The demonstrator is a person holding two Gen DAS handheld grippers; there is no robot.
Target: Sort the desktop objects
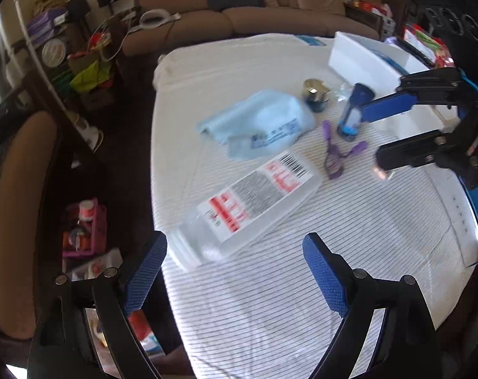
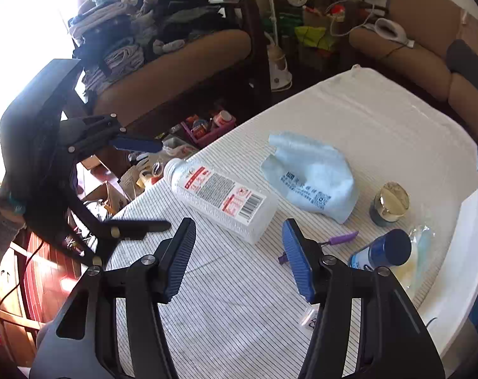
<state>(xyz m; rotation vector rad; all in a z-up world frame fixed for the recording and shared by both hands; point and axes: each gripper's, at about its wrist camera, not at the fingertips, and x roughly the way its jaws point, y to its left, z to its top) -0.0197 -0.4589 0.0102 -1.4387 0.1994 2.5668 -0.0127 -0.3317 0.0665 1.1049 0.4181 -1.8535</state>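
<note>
Table [image 1: 270, 315] w/ a striped white cloth over it, stuff scattered across the middle. Left gripper [image 1: 236, 268] hangs above the near edge, fingers spread wide, nothing btwn them; the clear plastic bottle [image 1: 251, 208] lies on its side just ahead of the tips, cap end toward that gripper, red-and-white label w/ barcode facing up. From the right wrist cam the same bottle [image 2: 223, 199] sits ahead of the right gripper, not touched.

Right gripper [image 2: 239, 259] also up off the cloth, fingers apart at a middling gap, holding nothing. In the left cam it comes in from the right side [image 1: 378, 135], blue pads visible, tips near the blue-capped bottle.

Other items: light blue cloth pouch [image 1: 258, 123] w/ printed text, crumpled, lying behind the clear bottle, close to it. Small dark jar w/ gold lid [image 1: 314, 94] just right of the pouch. Blue-capped bottle [image 1: 354, 110] lying tilted near the jar, a bit of clear plastic wrap [image 2: 422, 237] beside it. Purple-handled eyelash curler [image 1: 332, 154] flat on the cloth btwn the clear bottle and the blue-capped one; in the right cam it's partly hidden behind the right finger. White box [image 1: 365, 60] at the far right of the table, open top, can't tell what's inside.

Brown sofa [image 1: 239, 9] beyond the table; a sleeve [image 2: 2, 221] shows behind the left gripper in the right cam.
</note>
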